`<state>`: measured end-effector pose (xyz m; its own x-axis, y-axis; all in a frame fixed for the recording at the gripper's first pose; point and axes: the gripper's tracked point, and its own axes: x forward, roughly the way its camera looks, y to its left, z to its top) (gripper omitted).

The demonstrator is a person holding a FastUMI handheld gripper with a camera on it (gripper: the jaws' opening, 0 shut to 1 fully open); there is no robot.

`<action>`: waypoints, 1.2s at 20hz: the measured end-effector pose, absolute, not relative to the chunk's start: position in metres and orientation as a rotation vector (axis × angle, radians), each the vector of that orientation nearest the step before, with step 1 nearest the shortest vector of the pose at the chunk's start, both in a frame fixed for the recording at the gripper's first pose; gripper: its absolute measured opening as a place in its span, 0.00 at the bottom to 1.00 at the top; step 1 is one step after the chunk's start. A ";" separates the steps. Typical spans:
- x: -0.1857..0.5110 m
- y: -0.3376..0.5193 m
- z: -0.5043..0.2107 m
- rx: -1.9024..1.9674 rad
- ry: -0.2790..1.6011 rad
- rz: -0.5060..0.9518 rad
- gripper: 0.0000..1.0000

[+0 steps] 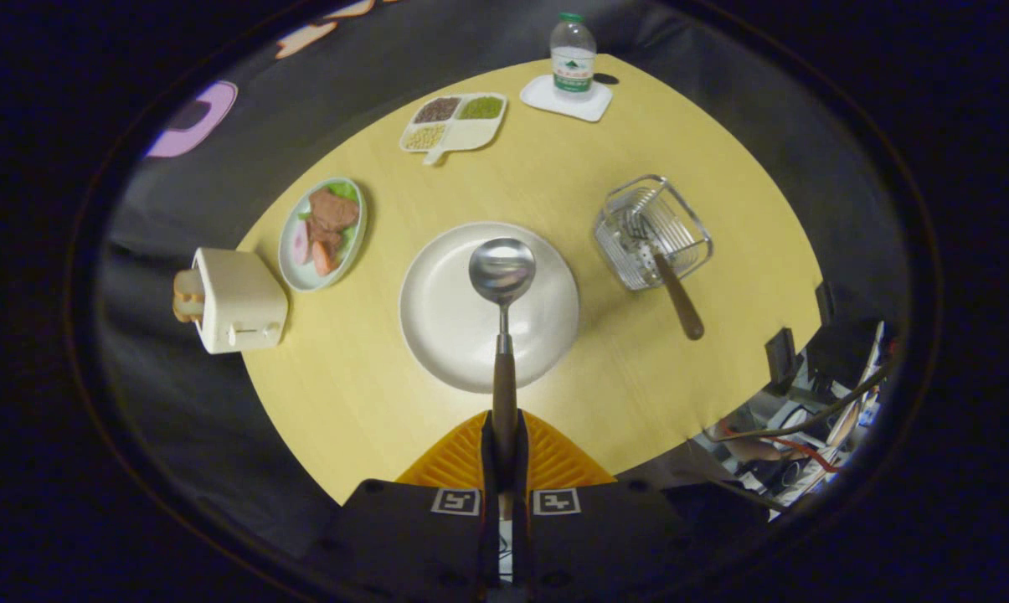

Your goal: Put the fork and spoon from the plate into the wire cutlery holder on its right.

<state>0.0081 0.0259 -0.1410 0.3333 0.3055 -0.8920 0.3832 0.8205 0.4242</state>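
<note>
Now tongs clenched on spoon handle, bowl over plate at frame ctr. Fork already in wire holder (right of plate), w/ toaster far left on desk.

The gripper clamped the wooden handle of the steel spoon, whose bowl hung over the round white plate. Right of the plate stood the wire cutlery holder, with the wooden-handled fork leaning inside it.
</note>
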 end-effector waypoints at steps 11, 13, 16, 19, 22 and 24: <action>0.027 -0.043 -0.155 0.883 1.335 -0.178 0.09; 0.029 -0.049 -0.164 0.913 1.364 -0.191 0.09; 0.036 -0.051 -0.175 0.984 1.394 -0.202 0.09; 0.043 -0.049 -0.184 1.015 1.426 -0.190 0.09; 0.047 -0.048 -0.193 1.029 1.454 -0.182 0.09; 0.048 -0.047 -0.198 1.049 1.465 -0.181 0.09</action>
<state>0.0478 -0.0471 -0.1975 0.1779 0.4827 -0.8575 0.6771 0.5723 0.4626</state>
